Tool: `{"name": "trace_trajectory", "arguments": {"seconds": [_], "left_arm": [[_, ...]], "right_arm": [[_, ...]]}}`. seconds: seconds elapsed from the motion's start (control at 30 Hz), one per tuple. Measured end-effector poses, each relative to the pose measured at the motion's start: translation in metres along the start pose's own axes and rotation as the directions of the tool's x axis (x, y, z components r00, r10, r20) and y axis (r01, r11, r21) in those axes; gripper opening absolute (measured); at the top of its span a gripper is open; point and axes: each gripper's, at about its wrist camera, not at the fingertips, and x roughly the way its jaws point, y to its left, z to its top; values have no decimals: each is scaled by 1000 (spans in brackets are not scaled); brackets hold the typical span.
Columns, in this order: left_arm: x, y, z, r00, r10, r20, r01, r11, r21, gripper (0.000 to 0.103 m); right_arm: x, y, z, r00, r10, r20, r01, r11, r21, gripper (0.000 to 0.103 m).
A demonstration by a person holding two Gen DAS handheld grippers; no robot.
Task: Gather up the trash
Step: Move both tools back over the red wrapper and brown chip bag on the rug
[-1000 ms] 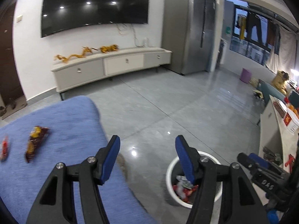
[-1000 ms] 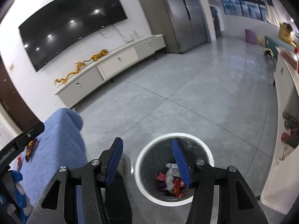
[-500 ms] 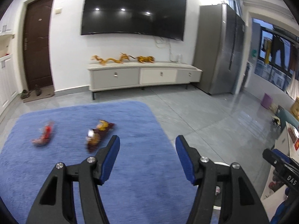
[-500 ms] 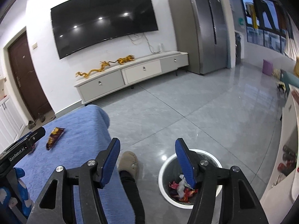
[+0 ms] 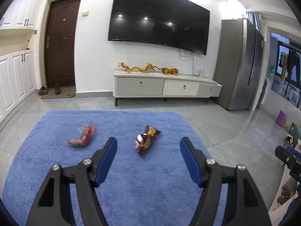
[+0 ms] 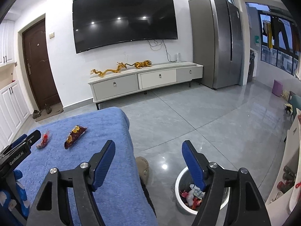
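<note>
A dark red and yellow snack wrapper (image 5: 146, 139) lies on the blue rug (image 5: 131, 192), just ahead of my left gripper (image 5: 148, 146), which is open and empty. A crumpled red and clear wrapper (image 5: 82, 136) lies left of it. In the right wrist view the same two wrappers show, the dark one (image 6: 74, 136) and the red one (image 6: 44, 140), on the rug (image 6: 105, 188). My right gripper (image 6: 148, 150) is open and empty, above the floor beside a white trash bin (image 6: 180, 205) holding several wrappers.
A TV cabinet (image 5: 165, 89) with gold dragon figures stands against the far wall under a large TV (image 5: 158, 31). A fridge (image 6: 216, 41) stands at the right. A slippered foot (image 6: 143, 167) is at the rug's edge. A white table edge (image 6: 289, 165) is at far right.
Both grippers have swung left and up from the trash bin toward the rug. The two wrappers have come to the middle of the left view. Both stay open.
</note>
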Motion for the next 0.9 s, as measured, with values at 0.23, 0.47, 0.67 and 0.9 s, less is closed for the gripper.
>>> {"name": "trace_trajectory", "arguments": {"seconds": [0.23, 0.47, 0.67, 0.9], "left_arm": [[-5, 31, 0, 999, 32, 20, -31, 999, -37, 69], [-7, 57, -5, 998, 59, 19, -58, 995, -79, 70], [0, 73, -8, 997, 79, -5, -79, 991, -108, 70], [18, 94, -11, 990, 125, -58, -131, 986, -103, 70]], "right_arm": [[10, 33, 2, 1000, 19, -8, -19, 999, -51, 76], [20, 67, -2, 998, 48, -34, -51, 993, -105, 77], [33, 89, -4, 996, 73, -60, -81, 988, -133, 77], [52, 112, -1, 990, 113, -88, -126, 979, -159, 77]]}}
